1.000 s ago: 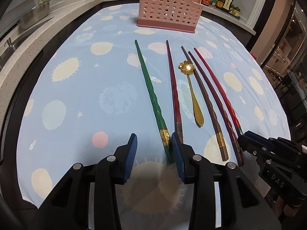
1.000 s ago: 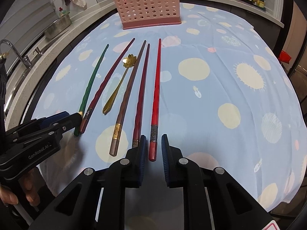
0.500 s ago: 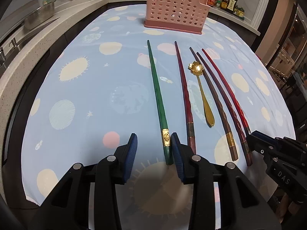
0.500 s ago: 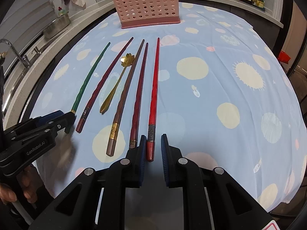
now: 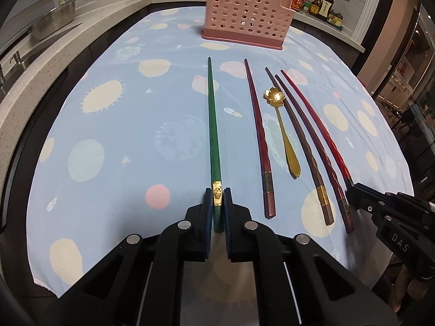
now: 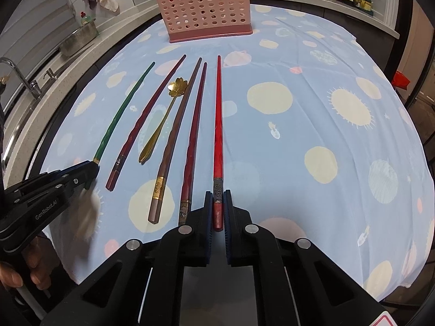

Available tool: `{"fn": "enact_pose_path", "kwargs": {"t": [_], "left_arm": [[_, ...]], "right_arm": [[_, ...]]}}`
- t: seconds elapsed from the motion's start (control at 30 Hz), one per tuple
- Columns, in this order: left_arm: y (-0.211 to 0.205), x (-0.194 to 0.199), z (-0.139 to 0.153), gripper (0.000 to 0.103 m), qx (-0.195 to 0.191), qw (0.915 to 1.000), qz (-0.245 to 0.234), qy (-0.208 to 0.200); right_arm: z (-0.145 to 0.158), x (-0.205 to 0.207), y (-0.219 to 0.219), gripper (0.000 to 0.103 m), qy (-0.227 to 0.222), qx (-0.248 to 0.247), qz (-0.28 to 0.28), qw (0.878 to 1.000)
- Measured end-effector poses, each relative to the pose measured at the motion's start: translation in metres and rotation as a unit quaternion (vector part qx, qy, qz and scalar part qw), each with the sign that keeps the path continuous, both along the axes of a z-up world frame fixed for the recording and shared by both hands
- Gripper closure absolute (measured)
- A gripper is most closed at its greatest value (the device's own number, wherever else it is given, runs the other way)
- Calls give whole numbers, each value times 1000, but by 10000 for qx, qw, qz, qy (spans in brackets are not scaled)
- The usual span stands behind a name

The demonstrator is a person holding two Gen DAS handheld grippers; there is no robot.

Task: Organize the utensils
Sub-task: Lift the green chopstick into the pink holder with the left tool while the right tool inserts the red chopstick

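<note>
Since butt ends give thickest grip, left gripper (image 5: 217,203) fingers have just closed on green chopstick (image 5: 212,125), lower centre; right gripper (image 6: 217,206) fingers clamp red chopstick (image 6: 218,125) likewise (pink perforated holder (image 5: 246,19) waits at top, spoon (image 5: 282,130) untouched on tabletop).

The setting was a home kitchen: a sink faucet (image 6: 16,76) and metal bowl (image 5: 53,21) on the counter's left edge, condiment bottles (image 5: 318,2) at its far-right corner.

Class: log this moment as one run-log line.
left tool: shut on green chopstick | right tool: shut on red chopstick
</note>
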State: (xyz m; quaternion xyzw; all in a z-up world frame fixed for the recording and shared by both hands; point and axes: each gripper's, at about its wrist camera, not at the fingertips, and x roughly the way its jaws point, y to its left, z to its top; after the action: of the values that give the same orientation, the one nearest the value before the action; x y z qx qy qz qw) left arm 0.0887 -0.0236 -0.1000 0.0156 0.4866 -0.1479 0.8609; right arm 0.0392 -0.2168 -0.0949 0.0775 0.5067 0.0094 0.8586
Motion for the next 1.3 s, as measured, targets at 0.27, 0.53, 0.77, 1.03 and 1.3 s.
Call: {"fn": "enact_pose_path", "kwargs": {"t": [0.27,0.53,0.77,1.03,1.3], "left_arm": [[8,-6,17,96,-145,9998,60,-116],[15,-10,54,96,-332,9983,151,-457],[23,-5,98,96,-558,9941,263,-897],[29,16,147,96,-775,9854,392,-1468],[24,50,182,96,-839,9770,471,-1903]], "right_arm": [[20,-7,-6,96,-259,94,-71,9996],[57,-10,-12,96,-694,276,-199,9970],[101,-9,-24,96,-1234,357,-365,9910],[148,7,-40,96,-1831,439,-509,9808],[182,35,-51,96,-2301,434,-605,9703]]}}
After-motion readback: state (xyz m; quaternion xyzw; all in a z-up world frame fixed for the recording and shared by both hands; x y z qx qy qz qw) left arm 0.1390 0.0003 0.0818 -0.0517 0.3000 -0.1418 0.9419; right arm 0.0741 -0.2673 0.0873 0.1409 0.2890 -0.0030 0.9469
